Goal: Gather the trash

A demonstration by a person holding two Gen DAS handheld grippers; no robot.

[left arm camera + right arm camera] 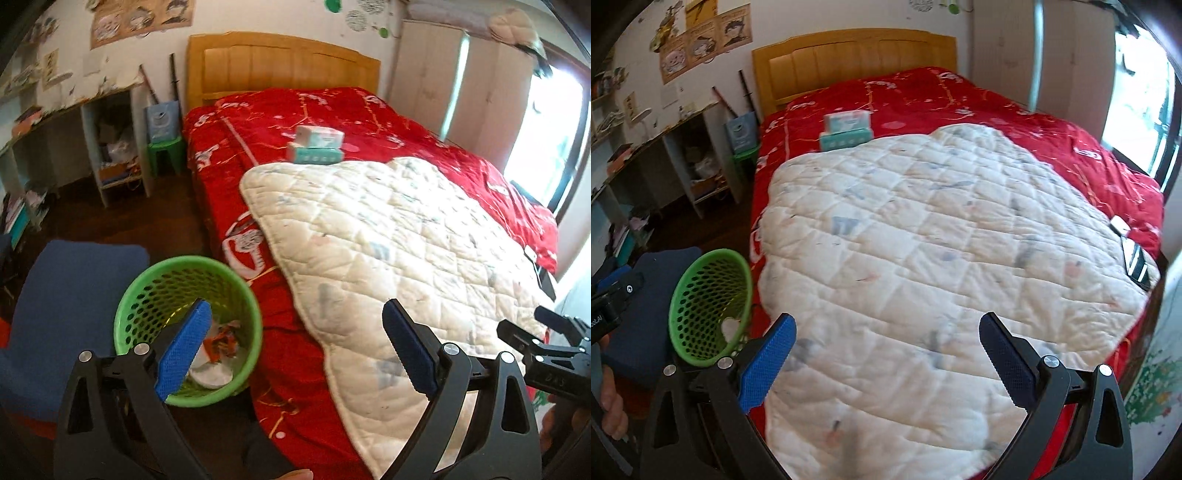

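A green mesh waste basket [147,288] stands on the floor beside the bed, with crumpled paper and wrappers [221,343] inside. My left gripper [295,314] hovers open over the basket's right side and the bed edge, nothing between its blue pads [181,350]. In the right wrist view the same basket [701,314] sits at lower left, something white inside it. My right gripper [886,328] is open above the white quilt [942,240], holding nothing. The right gripper's body also shows at the far right of the left wrist view.
A red bedspread [332,110] covers the bed under the white quilt [406,240]. Teal and white tissue packs [317,144] lie near the headboard. A dark phone [1134,258] lies at the quilt's right edge. A blue chair seat [66,295] stands left of the basket. Shelves line the left wall.
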